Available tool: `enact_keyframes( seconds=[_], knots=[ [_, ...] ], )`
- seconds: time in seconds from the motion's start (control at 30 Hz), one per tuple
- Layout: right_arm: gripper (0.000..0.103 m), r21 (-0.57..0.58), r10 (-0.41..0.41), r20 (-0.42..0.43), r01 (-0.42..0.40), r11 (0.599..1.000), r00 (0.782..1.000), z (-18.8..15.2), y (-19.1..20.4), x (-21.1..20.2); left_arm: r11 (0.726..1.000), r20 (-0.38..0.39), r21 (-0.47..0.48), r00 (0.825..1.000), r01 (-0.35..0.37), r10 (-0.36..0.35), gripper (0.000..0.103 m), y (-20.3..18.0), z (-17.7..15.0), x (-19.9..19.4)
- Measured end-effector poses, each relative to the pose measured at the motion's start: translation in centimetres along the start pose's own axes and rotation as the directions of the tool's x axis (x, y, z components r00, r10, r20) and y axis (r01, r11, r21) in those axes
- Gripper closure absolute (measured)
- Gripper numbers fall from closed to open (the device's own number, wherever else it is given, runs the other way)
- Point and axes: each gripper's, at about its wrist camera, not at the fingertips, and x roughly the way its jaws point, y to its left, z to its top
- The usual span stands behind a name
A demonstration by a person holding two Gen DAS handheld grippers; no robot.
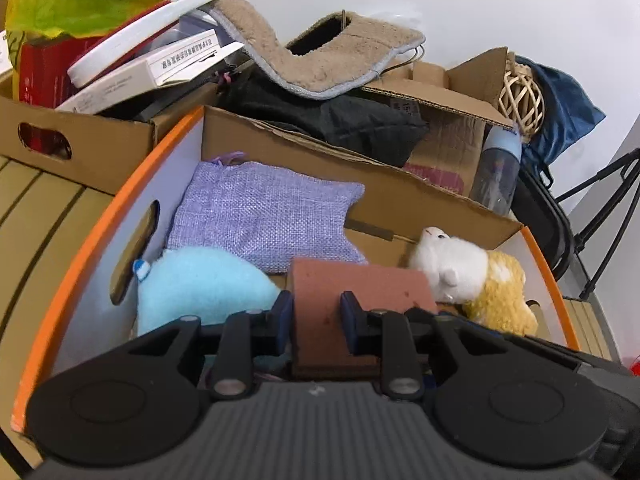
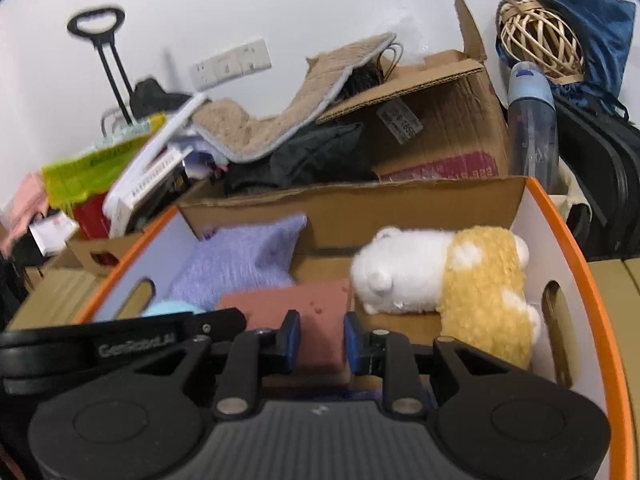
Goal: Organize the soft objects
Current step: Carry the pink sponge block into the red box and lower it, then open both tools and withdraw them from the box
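Both hand-held grippers sit closest to my view, each clamped narrow on the same brown sponge block: the left hand-held gripper pinches one end, the right hand-held gripper the other, so the soft slab stays level between them instead of sagging. The sponge block hangs just above the floor of the orange-rimmed box, which I judge to be where the soft things are being gathered. It is aimed at the bare gap in the middle, with the purple cloth pouch leaning against the back wall, the light blue plush tucked in the left corner, and the white and yellow plush lying on its side to the right. I would lower it flat into that gap before letting go.
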Motion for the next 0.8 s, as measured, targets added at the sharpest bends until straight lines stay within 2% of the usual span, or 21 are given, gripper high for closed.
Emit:
enact_keyframes(
  seconds=[0.2, 0.3, 0.37, 0.5, 0.63, 0.8],
  knots=[
    [0.079, 0.029, 0.043, -0.054, -0.042, 0.999, 0.998, -0.5, -0.3, -1.0, 0.996, -0.004, 0.089, 1.000, -0.027, 0.027, 0.074, -0.6, -1.0, -1.7],
    [0.078, 0.057, 0.057, -0.067, -0.053, 0.997, 0.996, -0.7, -0.5, -1.7, 0.995, -0.027, 0.102, 1.000, -0.009, 0.012, 0.065, -0.3, -0.9, -2.6],
    [0.072, 0.083, 0.070, -0.075, -0.064, 0.995, 0.995, -0.8, -0.7, -2.5, 0.995, -0.033, 0.100, 0.999, -0.004, 0.007, 0.058, -0.2, -0.7, -3.5],
    [0.069, 0.063, 0.064, -0.043, -0.061, 0.996, 0.997, -0.3, -0.5, -5.8, 0.986, 0.010, 0.167, 1.000, -0.011, 0.010, 0.054, -1.3, 0.1, -6.8],
    [0.065, 0.042, 0.050, 0.010, -0.051, 0.998, 0.999, 1.1, 0.0, -10.1, 0.973, 0.069, 0.232, 0.998, -0.013, -0.003, 0.044, -2.8, 0.9, -11.4],
    [0.059, 0.028, 0.051, 0.073, -0.053, 0.998, 0.996, 1.0, 1.1, -16.4, 0.962, 0.152, 0.270, 0.988, -0.042, 0.000, 0.042, -3.9, -0.2, -17.8]
  ],
)
